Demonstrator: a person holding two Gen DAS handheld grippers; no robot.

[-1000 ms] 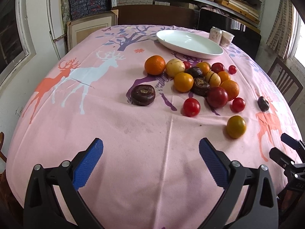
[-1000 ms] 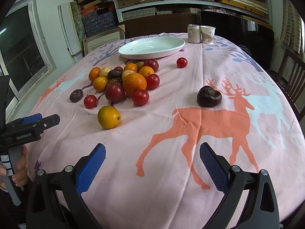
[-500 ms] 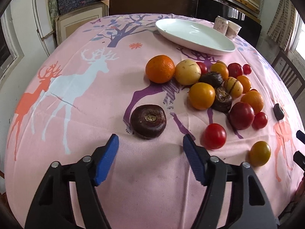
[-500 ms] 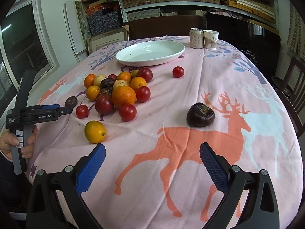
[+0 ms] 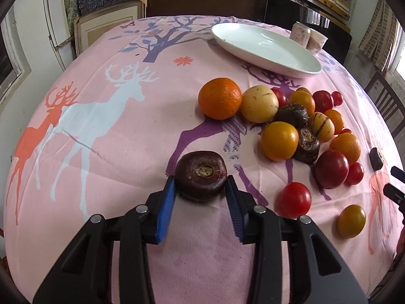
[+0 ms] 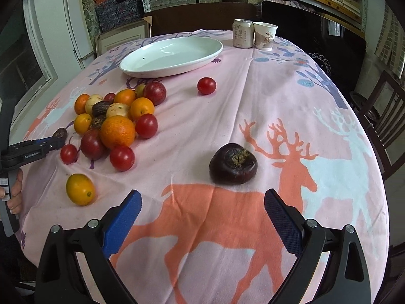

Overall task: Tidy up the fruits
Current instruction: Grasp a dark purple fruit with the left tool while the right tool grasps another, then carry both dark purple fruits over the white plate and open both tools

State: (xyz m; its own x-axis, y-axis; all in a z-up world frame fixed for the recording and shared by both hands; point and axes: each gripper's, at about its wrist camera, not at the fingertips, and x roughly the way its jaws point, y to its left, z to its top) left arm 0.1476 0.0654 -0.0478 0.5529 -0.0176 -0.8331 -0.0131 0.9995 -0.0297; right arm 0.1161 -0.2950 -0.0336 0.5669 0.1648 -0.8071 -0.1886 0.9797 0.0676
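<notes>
A dark brown, flat round fruit [image 5: 201,172] lies on the pink deer-print tablecloth [image 5: 101,152] between the blue pads of my left gripper [image 5: 200,180]. Its jaws are closing and both pads touch the fruit's sides. In the right wrist view a second dark brown fruit [image 6: 233,163] lies just beyond the tips of my right gripper [image 6: 202,195]. That gripper's jaws are closing but still wide, with only cloth between them. A heap of oranges, tomatoes and other fruit [image 5: 291,126] lies right of the left gripper, which also shows at the left edge as the left gripper [image 6: 38,148].
A white oval plate [image 6: 172,55] stands empty at the far side, with a can [image 6: 242,33] and paper cup [image 6: 265,36] behind it. A lone tomato [image 6: 206,85] and a yellow-orange fruit [image 6: 80,189] lie apart. A wooden chair [image 6: 382,116] stands at the right.
My left gripper moved forward to the dark fruit and closed its jaws onto its sides. My right gripper moved closer to the other dark fruit and narrowed slightly.
</notes>
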